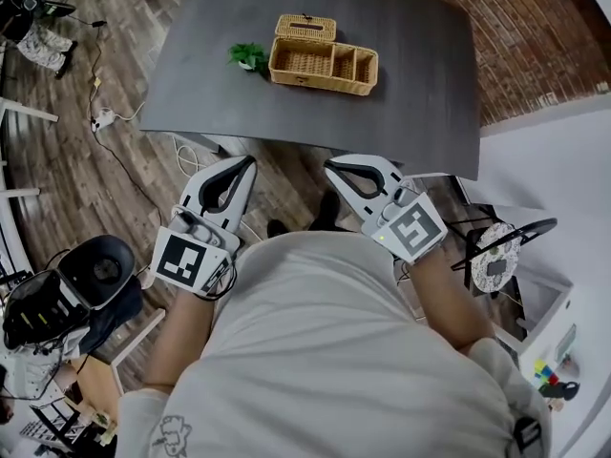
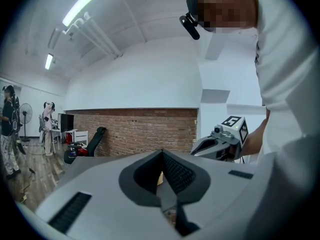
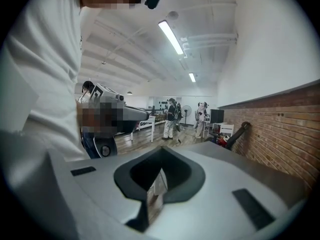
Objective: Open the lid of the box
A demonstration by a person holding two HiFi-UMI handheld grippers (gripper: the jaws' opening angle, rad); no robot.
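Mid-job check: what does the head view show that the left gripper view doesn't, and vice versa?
Head view only: the wicker box seen whole from above, with the small plant beside it on the dark table. Left gripper view only: ceiling lights and people standing at far left. Both: the left gripper, jaws together and empty, the right gripper, and the brick wall.

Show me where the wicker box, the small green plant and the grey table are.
wicker box (image 1: pixel 320 81), head view, on its front wall.
small green plant (image 1: pixel 248 56), head view, on its leaves.
grey table (image 1: pixel 420 55), head view, on its bare top, right of the box.
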